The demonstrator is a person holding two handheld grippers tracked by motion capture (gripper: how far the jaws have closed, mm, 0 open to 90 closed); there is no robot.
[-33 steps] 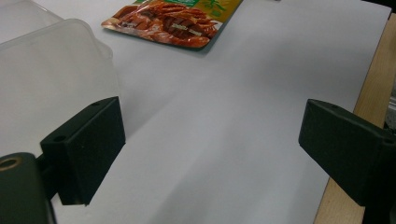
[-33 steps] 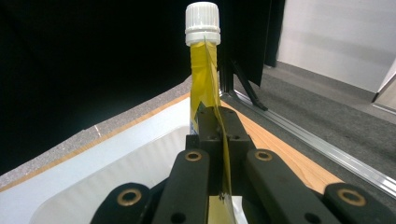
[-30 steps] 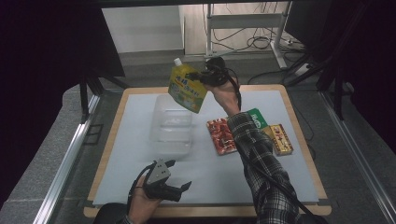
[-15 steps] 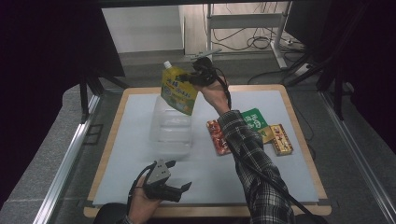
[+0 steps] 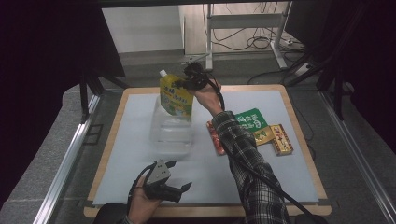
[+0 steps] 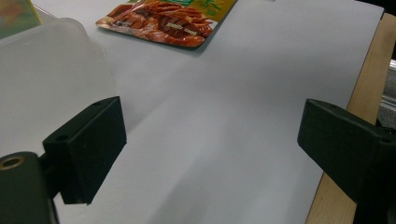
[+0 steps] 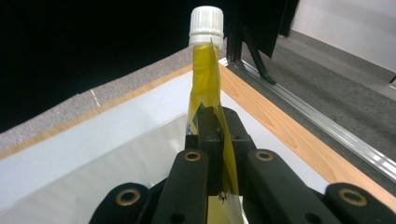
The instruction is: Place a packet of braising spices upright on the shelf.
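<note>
A yellow spouted pouch (image 5: 176, 94) with a white cap (image 7: 206, 21) hangs above the clear plastic box (image 5: 171, 127), its lower edge at the box's far rim. My right gripper (image 5: 186, 84) is shut on the pouch's upper part; in the right gripper view the jaws pinch its thin yellow edge (image 7: 211, 121) with the box below. My left gripper (image 5: 180, 188) rests at the near edge of the table, open, nothing between its black fingers (image 6: 88, 144). The clear plastic box (image 6: 42, 79) stands to the left in that view.
A red snack packet (image 5: 215, 136), a green packet (image 5: 250, 121) and a yellow-red packet (image 5: 280, 139) lie right of the box on the white mat (image 5: 275, 102). The red snack packet (image 6: 168, 23) lies ahead of the left gripper. A wooden table rim (image 5: 299, 116) frames the mat.
The right hand has carried the pouch leftwards and down, from beside the box to over its far rim. The left gripper has stayed put.
</note>
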